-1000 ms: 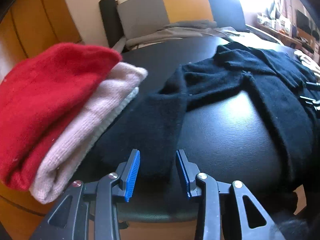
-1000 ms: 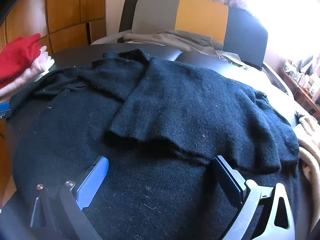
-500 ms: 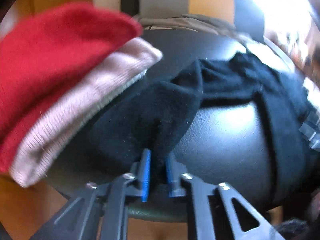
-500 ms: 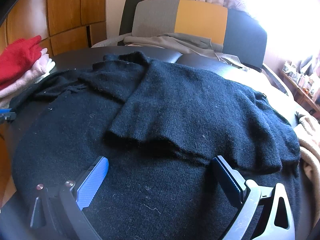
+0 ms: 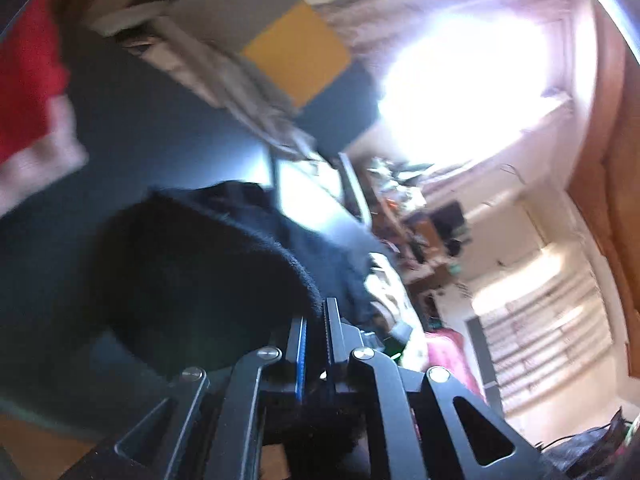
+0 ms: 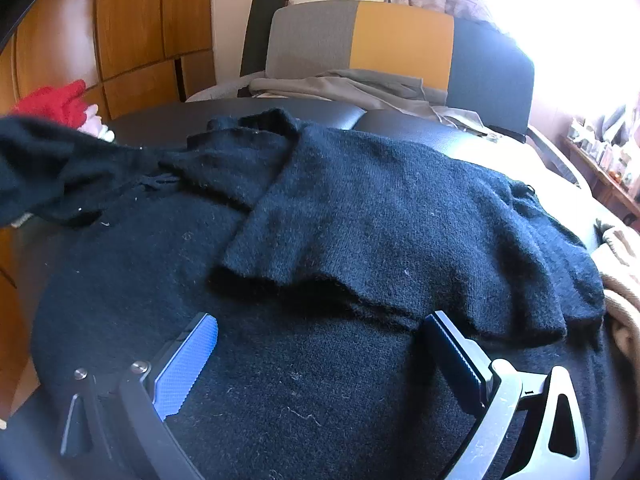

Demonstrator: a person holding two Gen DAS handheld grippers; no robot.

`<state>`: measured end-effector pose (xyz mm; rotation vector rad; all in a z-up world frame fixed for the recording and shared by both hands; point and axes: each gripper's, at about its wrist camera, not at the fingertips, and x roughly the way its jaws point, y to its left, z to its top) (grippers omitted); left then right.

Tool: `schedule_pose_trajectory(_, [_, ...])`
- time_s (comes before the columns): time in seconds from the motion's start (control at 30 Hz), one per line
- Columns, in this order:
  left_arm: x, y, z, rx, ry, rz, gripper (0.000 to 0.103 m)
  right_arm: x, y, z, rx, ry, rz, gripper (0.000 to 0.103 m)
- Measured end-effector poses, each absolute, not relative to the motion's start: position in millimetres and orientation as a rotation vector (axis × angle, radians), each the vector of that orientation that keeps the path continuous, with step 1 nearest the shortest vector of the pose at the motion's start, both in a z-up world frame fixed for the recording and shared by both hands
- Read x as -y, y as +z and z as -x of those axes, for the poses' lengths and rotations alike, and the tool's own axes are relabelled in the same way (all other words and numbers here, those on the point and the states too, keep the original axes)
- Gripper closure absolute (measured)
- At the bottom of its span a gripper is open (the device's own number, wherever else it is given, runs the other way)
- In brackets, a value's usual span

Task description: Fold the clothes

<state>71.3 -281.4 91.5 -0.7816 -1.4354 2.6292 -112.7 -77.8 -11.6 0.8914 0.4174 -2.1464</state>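
Your left gripper (image 5: pixel 314 346) is clamped on the cuff of the black knitted sweater's (image 6: pixel 360 216) sleeve (image 6: pixel 48 168), lifted off the glossy black surface (image 6: pixel 160 120) at the sweater's left edge, near the folded red knit (image 6: pixel 56 100). Your right gripper (image 6: pixel 320 356) hovers wide apart and empty over the sweater's hem. The sleeve's long axis runs toward the body, so the left carries it inward across the chest.

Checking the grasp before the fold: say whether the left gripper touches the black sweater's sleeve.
Touching. The left wrist view shows the left gripper shut, black sleeve fabric pinched between its fingers.
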Motion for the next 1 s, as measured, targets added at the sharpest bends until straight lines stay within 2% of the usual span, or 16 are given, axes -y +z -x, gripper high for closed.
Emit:
schedule_pose_trajectory(0.27, [249.6,111.5,31.1,1.335,2.441,0.701,0.097,61.7,-7.5,122.4,-0.253,-2.087,-0.916,0.000])
schedule_pose_trajectory(0.37, [249.7,80.7,65.5,1.382,2.368,0.802,0.096,59.5,-6.5,123.8,-0.228,-2.069,-0.930,0.000])
schedule_pose_trajectory(0.43, [252.8,49.8,80.4,1.411,2.357,0.937,0.092,58.1,-5.9,124.7,-0.212,-2.056,-0.940,0.000])
schedule_pose_trajectory(0.53, [260.9,5.3,82.3,1.509,2.348,1.096,0.092,55.9,-4.9,126.1,-0.187,-2.038,-0.954,0.000])
schedule_pose_trajectory(0.67, [270.7,-17.7,56.8,1.603,2.364,1.121,0.092,52.2,-1.7,128.9,-0.151,-2.003,-0.989,0.001])
schedule_pose_trajectory(0.7, [271.8,-16.6,47.6,1.591,2.391,1.117,0.092,48.9,2.4,131.5,-0.123,-1.983,-1.012,0.010])
schedule_pose_trajectory(0.73, [272.1,-14.5,39.8,1.577,2.414,1.112,0.091,43.6,8.1,135.3,-0.074,-1.969,-1.025,0.025])
schedule_pose_trajectory(0.87, [266.0,-1.4,12.4,1.466,2.551,1.128,0.085,32.0,35.6,157.4,0.060,-1.977,-1.020,0.039])
schedule_pose_trajectory(0.97, [253.6,5.5,1.6,1.329,2.655,1.205,0.085,50.8,44.6,177.3,0.028,-1.983,-1.024,0.046])
schedule_pose_trajectory(1.0, [248.8,7.1,-1.8,1.280,2.680,1.224,0.084,61.3,43.6,183.2,0.008,-1.977,-1.035,0.053])
